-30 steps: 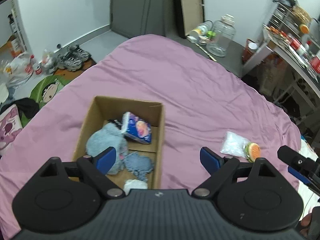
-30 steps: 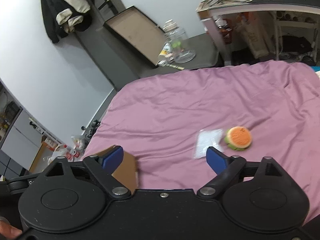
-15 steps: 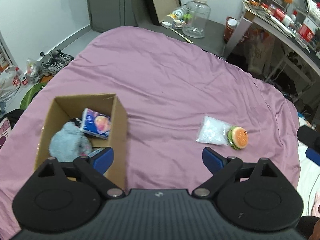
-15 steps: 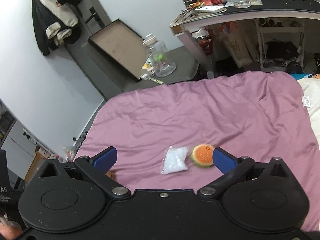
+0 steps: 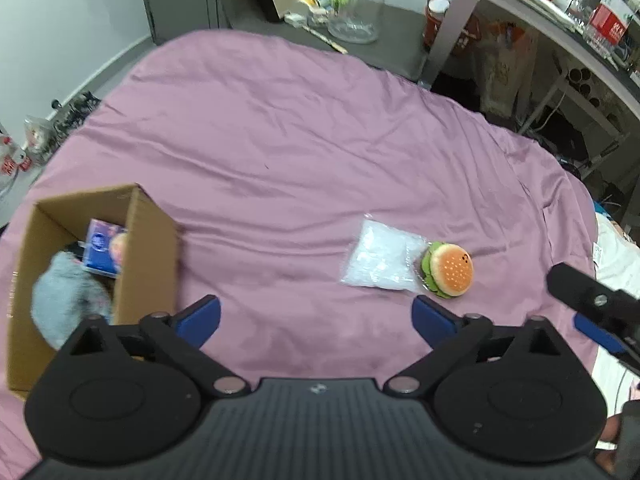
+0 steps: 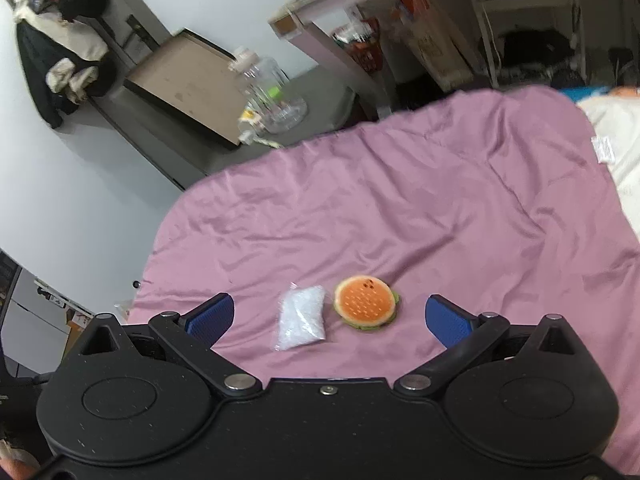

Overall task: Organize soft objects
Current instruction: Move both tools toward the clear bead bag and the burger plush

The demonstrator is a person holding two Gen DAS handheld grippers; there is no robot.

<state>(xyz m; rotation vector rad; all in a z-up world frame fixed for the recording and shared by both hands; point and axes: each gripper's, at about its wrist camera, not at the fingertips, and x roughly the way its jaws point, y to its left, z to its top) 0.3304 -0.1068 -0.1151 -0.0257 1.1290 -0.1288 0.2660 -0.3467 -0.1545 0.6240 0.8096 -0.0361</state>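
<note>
Leftmost, a cardboard box (image 5: 152, 256) sat on the pink bed (image 5: 280, 152), holding a grey plush (image 5: 68, 296). Next, the left tongs (image 5: 316, 316) were opening, empty. A clear bag (image 6: 300, 316) touched a burger toy (image 6: 365, 303) between the wide-open, empty right tongs (image 6: 328, 316).

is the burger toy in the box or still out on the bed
Out. The burger toy lies on the purple sheet beside a clear bag, apart from the cardboard box.
</note>
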